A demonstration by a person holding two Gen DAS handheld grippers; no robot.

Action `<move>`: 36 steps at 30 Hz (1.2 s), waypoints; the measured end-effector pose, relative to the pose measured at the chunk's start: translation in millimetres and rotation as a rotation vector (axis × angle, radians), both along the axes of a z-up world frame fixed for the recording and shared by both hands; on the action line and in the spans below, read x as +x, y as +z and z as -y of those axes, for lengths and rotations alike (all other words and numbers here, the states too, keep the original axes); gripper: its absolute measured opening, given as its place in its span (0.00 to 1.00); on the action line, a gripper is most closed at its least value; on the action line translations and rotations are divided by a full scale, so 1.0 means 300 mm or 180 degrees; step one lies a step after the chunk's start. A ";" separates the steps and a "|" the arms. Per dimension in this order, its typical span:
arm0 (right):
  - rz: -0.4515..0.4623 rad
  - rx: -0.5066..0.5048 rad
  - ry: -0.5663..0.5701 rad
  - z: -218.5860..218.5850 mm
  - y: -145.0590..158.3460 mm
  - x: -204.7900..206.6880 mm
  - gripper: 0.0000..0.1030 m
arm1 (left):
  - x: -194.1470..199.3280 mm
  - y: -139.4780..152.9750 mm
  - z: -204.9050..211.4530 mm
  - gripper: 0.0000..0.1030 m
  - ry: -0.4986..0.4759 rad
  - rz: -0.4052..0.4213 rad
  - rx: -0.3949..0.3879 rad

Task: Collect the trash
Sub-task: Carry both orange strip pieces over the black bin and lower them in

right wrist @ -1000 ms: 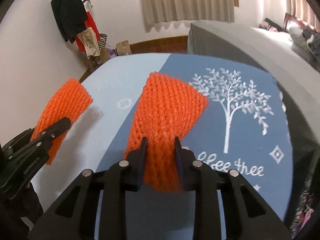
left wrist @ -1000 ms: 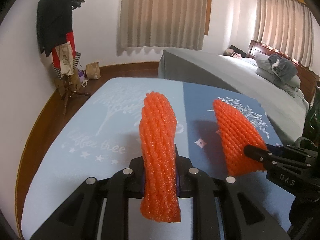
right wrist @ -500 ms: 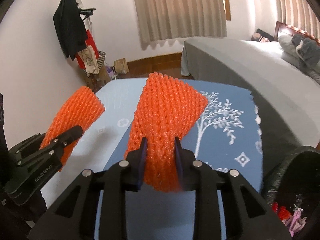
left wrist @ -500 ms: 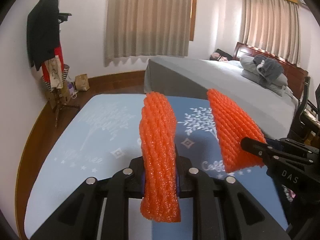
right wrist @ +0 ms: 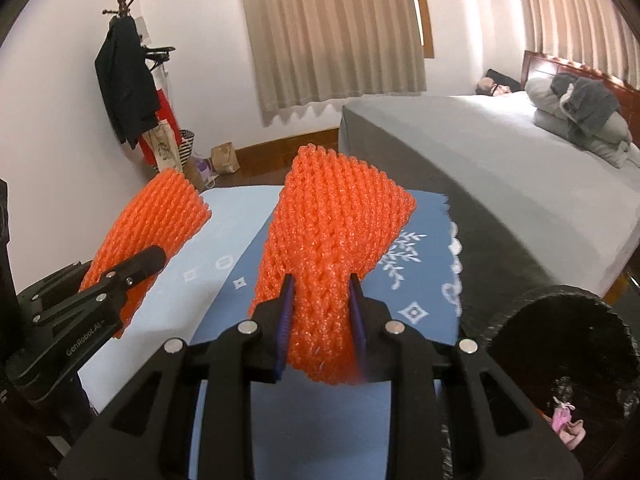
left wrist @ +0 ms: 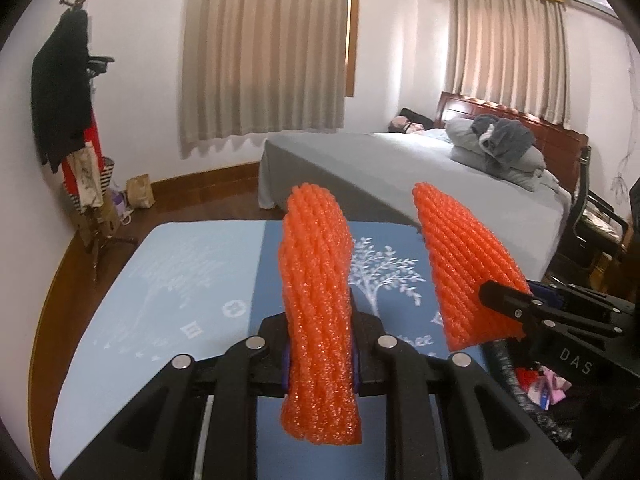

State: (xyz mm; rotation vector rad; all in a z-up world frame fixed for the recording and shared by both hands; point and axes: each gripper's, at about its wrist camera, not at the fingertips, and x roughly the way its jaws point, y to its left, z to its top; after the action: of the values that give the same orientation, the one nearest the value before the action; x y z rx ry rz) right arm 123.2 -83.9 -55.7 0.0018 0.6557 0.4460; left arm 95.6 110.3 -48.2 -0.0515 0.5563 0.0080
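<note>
My left gripper (left wrist: 320,344) is shut on an orange foam net sleeve (left wrist: 318,280) and holds it upright above the blue table cloth (left wrist: 192,280). My right gripper (right wrist: 322,320) is shut on a second orange foam net sleeve (right wrist: 336,236), also held above the cloth. Each gripper shows in the other's view: the right one with its sleeve (left wrist: 464,264) at the right, the left one with its sleeve (right wrist: 152,232) at the left. A black trash bag (right wrist: 560,360) with some scraps inside stands open at the table's right edge and also shows in the left wrist view (left wrist: 540,392).
A grey bed (left wrist: 400,168) with pillows stands beyond the table. A coat stand (left wrist: 76,120) with clothes and bags is at the left wall. A chair (left wrist: 596,220) is at the right. Wooden floor lies between table and wall.
Both grippers have risen and tilted up with their sleeves still held, so more of the room and less of the table shows. The trash bag has come into view at the right.
</note>
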 end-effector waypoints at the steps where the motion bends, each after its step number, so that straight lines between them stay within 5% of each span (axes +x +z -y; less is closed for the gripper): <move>1: 0.0014 0.0003 -0.0027 0.020 0.007 -0.011 0.24 | -0.003 0.005 0.011 0.20 -0.0023 0.0008 0.0001; 19: 0.0158 0.0024 -0.0496 0.291 0.052 -0.122 0.24 | -0.015 0.064 0.310 0.20 -0.0583 0.0118 0.0035; 36: 0.0122 -0.0063 -0.1127 0.628 -0.004 -0.234 0.24 | -0.026 0.058 0.635 0.20 -0.1279 0.0153 0.0068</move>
State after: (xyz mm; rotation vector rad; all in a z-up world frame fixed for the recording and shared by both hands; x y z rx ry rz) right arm 53.0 -272.2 -56.8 0.0892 0.6069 0.0980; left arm 87.7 -80.1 -30.7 0.0813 0.5106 -0.3778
